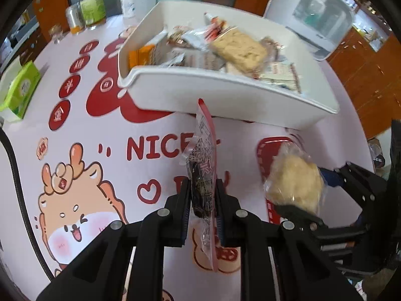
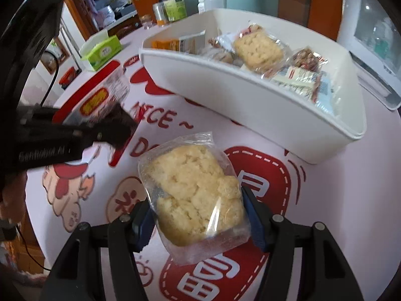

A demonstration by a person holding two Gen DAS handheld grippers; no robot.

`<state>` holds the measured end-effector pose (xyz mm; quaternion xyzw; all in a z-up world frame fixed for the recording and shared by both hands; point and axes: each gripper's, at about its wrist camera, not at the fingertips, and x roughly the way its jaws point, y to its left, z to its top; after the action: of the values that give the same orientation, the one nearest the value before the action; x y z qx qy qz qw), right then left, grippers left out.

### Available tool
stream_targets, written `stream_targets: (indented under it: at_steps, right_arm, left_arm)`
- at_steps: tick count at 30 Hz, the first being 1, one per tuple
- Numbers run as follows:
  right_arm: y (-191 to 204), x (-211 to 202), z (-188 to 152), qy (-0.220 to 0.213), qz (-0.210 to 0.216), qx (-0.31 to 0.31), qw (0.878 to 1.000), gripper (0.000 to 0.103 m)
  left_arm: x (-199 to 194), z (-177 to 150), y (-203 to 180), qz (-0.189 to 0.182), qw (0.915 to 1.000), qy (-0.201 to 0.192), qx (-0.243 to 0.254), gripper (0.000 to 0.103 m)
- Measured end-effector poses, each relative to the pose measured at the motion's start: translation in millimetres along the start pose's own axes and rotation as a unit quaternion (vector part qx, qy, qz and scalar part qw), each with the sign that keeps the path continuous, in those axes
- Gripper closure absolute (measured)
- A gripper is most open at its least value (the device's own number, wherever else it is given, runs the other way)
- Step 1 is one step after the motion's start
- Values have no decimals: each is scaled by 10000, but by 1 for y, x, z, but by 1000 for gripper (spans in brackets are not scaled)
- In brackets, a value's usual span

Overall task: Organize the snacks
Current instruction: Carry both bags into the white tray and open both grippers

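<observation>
My left gripper is shut on a thin red-edged snack packet, held edge-on above the table, short of the white bin. The same packet shows its red and yellow label in the right wrist view, clamped by the left gripper. My right gripper is shut on a clear bag with a pale yellow crumbly cake, lifted off the table. That bag also appears at the right of the left wrist view, with the right gripper around it. The white bin holds several wrapped snacks.
A pink cartoon-printed tablecloth covers the table. A green tissue box lies at the left edge. Bottles and jars stand behind the bin. A white appliance sits at the back right. A black cable runs along the left edge.
</observation>
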<state>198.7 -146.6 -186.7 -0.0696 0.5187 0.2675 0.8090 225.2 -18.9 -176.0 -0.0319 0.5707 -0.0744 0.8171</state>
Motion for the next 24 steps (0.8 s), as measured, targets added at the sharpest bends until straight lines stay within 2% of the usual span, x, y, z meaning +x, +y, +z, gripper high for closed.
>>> stream_targets:
  at_steps: [6,10,16,24]
  right_arm:
    - [-9,-37,21,-283,-49,223,9993,40]
    - [-17,-63,42,-499,-185,342,9980,40]
    - [-30,-103,86,-832,-615,531,9932,40]
    - [-52,-168,162,-1461,-1043,899,9796,40]
  left_arm:
    - [-41,10,0,60,9988,-370,328,87]
    - [-71,40,-1,139,9955,-739,577,87]
    - [-113,91,-11,276,9880,-1267,839,87]
    - [-144,146,-18,565,9811,-1545,1022,87]
